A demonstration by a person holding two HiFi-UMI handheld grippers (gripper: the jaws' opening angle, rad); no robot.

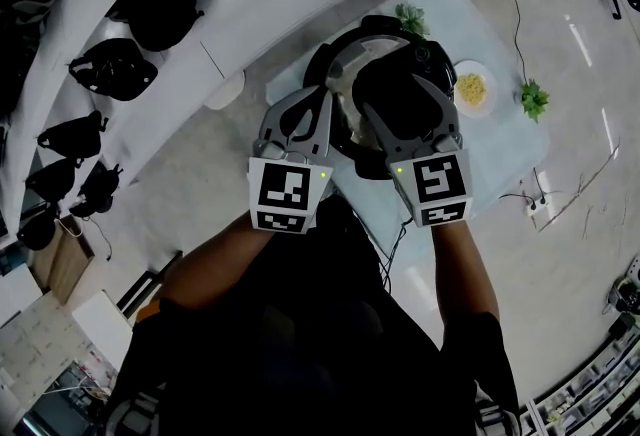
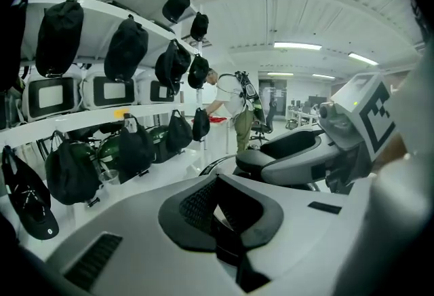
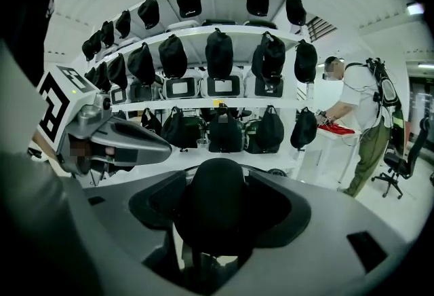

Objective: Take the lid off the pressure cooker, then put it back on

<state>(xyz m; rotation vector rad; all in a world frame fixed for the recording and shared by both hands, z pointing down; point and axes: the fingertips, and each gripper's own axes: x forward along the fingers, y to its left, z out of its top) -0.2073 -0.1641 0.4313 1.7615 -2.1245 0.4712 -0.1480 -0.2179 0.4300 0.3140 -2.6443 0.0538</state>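
Black knob (image 3: 218, 210) of the lid is squeezed between the right gripper (image 1: 405, 92) jaws, at the pressure cooker (image 1: 338, 52) on the table (image 1: 500, 139). The left gripper (image 1: 326, 102) jaws are together at the cooker's side. A plate (image 1: 473, 87) and a green plant (image 1: 534, 99) sit close by.

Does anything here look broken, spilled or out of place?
Nothing stands out. The pressure cooker stands upright on the table, the right gripper clamps its black lid knob, and the bowl of yellow food looks unspilled.

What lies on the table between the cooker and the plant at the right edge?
A white plate of yellow food lies between the cooker and the plant. The head view shows it.
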